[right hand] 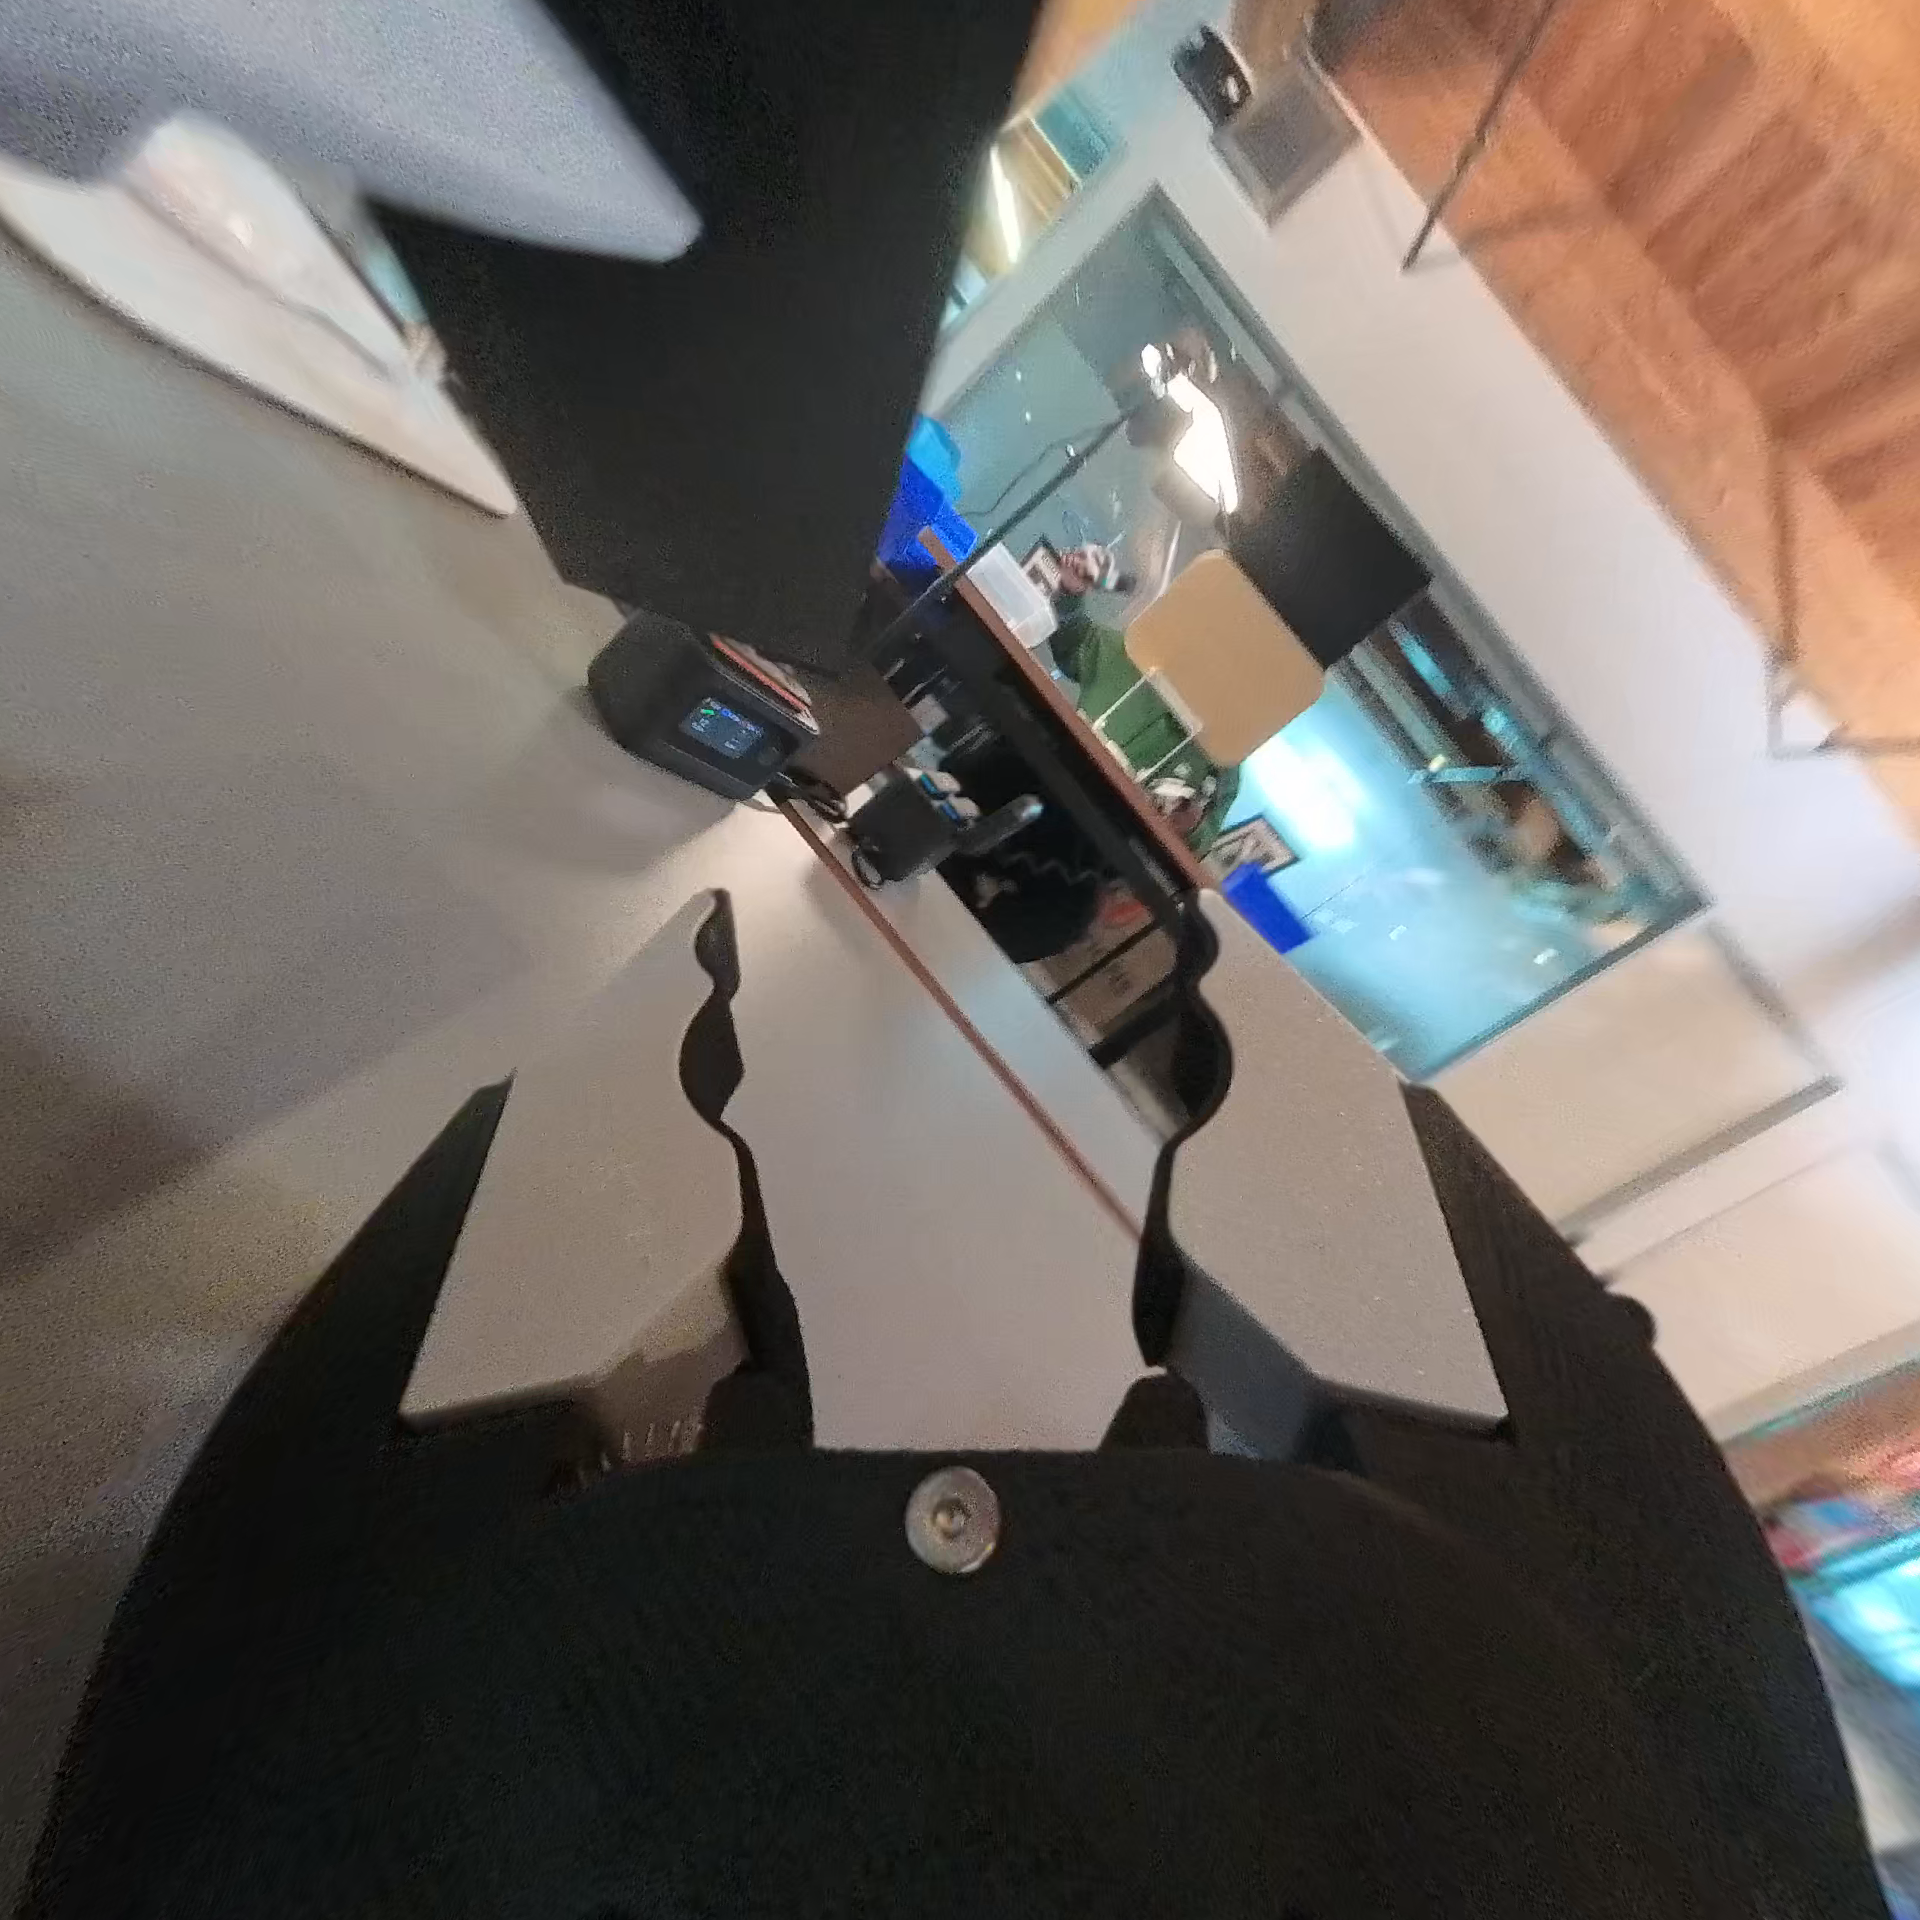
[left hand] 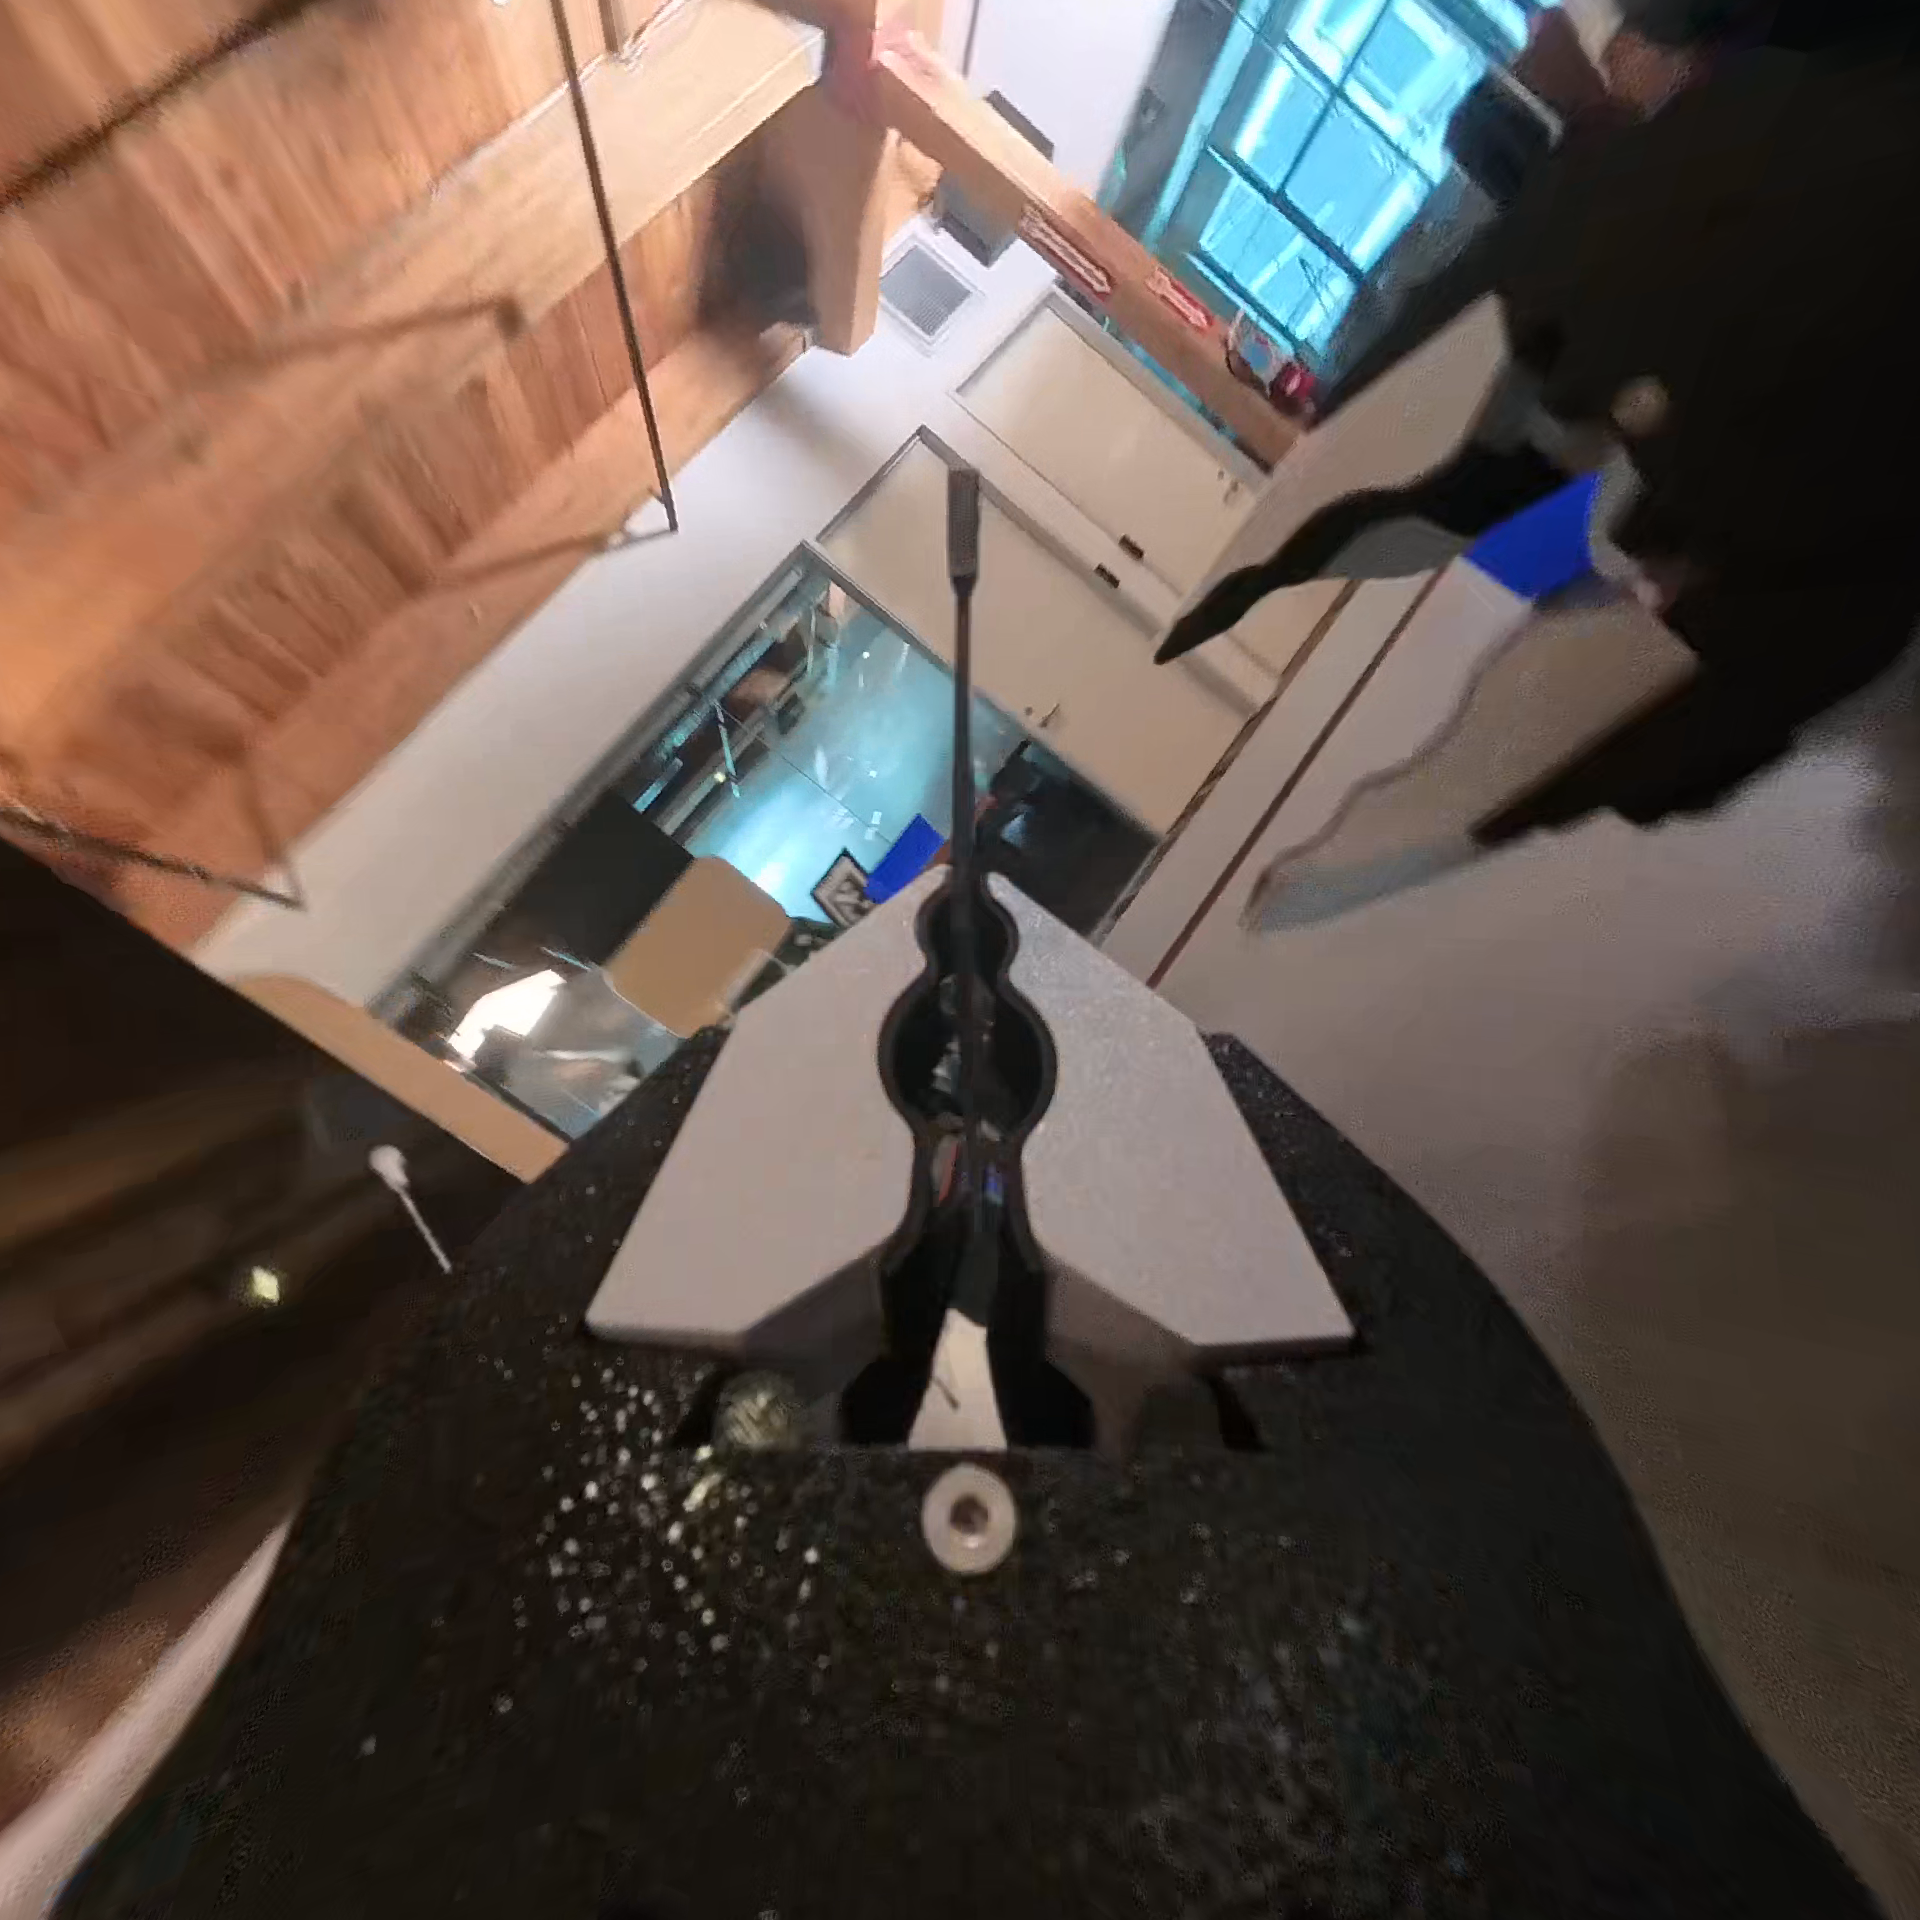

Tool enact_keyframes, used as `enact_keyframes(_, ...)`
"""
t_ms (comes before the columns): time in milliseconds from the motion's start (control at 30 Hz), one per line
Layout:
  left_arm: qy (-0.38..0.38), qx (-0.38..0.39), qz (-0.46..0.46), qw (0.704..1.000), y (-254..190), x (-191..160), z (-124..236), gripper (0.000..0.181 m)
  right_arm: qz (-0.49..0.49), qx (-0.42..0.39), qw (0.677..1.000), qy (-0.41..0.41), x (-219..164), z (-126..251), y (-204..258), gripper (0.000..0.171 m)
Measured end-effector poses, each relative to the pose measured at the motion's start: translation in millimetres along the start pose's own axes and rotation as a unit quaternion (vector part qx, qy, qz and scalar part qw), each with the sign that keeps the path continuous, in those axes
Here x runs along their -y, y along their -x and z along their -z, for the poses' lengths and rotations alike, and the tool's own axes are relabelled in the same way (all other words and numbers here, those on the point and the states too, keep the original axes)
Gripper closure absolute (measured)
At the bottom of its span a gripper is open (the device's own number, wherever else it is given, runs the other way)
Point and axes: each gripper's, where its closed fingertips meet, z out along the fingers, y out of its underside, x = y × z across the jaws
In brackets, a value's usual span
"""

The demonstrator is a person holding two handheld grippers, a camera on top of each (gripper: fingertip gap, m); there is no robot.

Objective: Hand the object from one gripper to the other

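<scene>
Holding a thin black rod (left hand: 964, 727) up in the closed left gripper (left hand: 964, 914), with the right gripper (left hand: 1216, 769) spread wide off to the right.

The rod is pinched at its lower part between the left gripper's grey fingers (left hand: 800, 1132) and runs straight out along them, its thicker tip free beyond the tips. Seen in its own view, the right gripper (right hand: 956, 925) is wide open and holds nothing (the rod does not show there). The handover probably needs those open jaws brought across the rod's long axis, onto the free upper stretch.
</scene>
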Motion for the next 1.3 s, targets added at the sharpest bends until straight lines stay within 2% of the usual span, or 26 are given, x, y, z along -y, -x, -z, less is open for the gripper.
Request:
enact_keyframes(100,-0.005,-0.01,-0.086,0.996,-11,5,0,0.181,-0.185,0.04,0.982,0.007,-9,0,-8,0.107)
enact_keyframes(167,-0.008,-0.016,-0.134,0.991,-16,6,2,0.181,-0.328,0.111,0.938,-0.018,-2,2,-7,0.118)
enact_keyframes(267,-0.018,-0.029,-0.202,0.979,-26,8,5,0.181,-0.531,0.238,0.811,-0.059,18,11,0,0.126)
enact_keyframes(400,-0.042,-0.058,-0.299,0.952,-48,14,9,0.181,-0.693,0.407,0.592,-0.063,43,27,14,0.119)
enact_keyframes(467,-0.055,-0.065,-0.332,0.94,-57,20,11,0.181,-0.713,0.454,0.532,-0.046,49,34,24,0.119)
enact_keyframes(533,-0.065,-0.074,-0.353,0.93,-65,23,12,0.181,-0.709,0.49,0.507,-0.029,55,41,34,0.125)
enact_keyframes(567,-0.069,-0.078,-0.354,0.929,-68,24,13,0.181,-0.706,0.5,0.501,-0.029,59,43,36,0.137)
enact_keyframes(667,-0.072,-0.104,-0.308,0.943,-73,24,16,0.176,-0.696,0.495,0.519,-0.022,56,42,41,0.167)
enact_keyframes(767,-0.052,-0.117,-0.247,0.961,-69,16,14,0.152,-0.688,0.49,0.533,-0.046,61,43,35,0.171)
enact_keyframes(833,-0.038,-0.114,-0.188,0.975,-61,10,11,0.135,-0.671,0.474,0.567,-0.063,62,42,28,0.171)
enact_keyframes(900,-0.025,-0.109,-0.116,0.987,-50,4,8,0.125,-0.655,0.443,0.606,-0.091,63,39,17,0.171)
enact_keyframes(1033,0.015,-0.093,0.03,0.995,-27,-18,2,0.127,-0.587,0.33,0.725,-0.144,59,33,-10,0.171)
enact_keyframes(1133,0.012,-0.111,0.158,0.981,-19,-23,2,0.129,-0.461,0.228,0.846,-0.141,47,28,-18,0.171)
enact_keyframes(1233,-0.023,-0.174,0.29,0.941,-23,-11,5,0.127,-0.265,0.092,0.956,-0.089,28,20,-23,0.171)
enact_keyframes(1300,-0.057,-0.228,0.4,0.886,-25,4,9,0.126,-0.091,0.0,0.994,-0.06,23,19,-28,0.171)
